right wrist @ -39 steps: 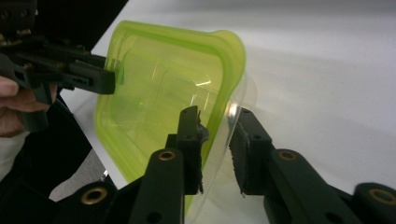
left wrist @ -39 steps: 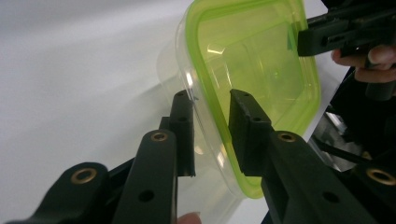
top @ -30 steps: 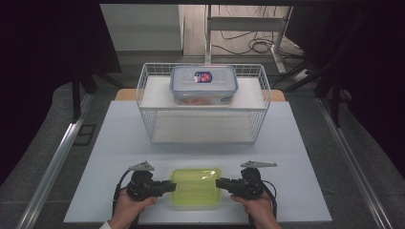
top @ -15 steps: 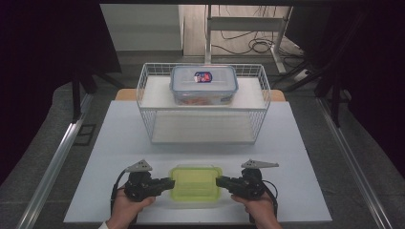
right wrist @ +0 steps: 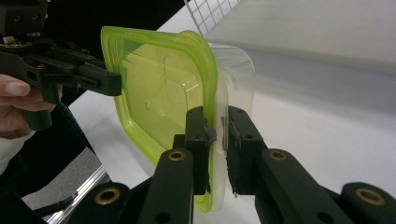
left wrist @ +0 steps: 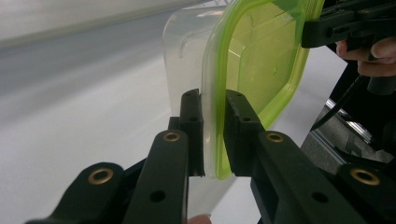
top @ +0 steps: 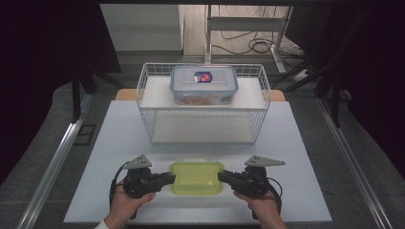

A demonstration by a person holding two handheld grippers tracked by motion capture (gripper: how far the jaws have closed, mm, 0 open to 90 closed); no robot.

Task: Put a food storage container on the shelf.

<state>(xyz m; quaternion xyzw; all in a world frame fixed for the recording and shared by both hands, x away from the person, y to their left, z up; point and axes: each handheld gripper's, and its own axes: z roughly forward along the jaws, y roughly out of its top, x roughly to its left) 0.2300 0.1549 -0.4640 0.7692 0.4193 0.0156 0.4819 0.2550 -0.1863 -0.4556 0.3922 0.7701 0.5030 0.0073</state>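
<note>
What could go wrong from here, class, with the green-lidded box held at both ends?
1. Each claw, left and right, pinches only the thin rim of the green-lidded container. If one end slips, the box could tip and drop onto the white table.
2. The grip seems to bear largely on the lid. If that lid is not snapped tight, the clear tub beneath might come away.
3. The wire basket stands close ahead, so the box could catch its rim.

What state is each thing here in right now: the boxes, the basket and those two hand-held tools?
Green-lidded container: lid on, clamped at both ends, looks lifted just off the table.
Left tool: shut on the container's left rim.
Right tool: shut on its right rim.
Blue-lidded container: closed, sitting in the basket.
Wire basket: upright, open-topped, on the table.
</note>
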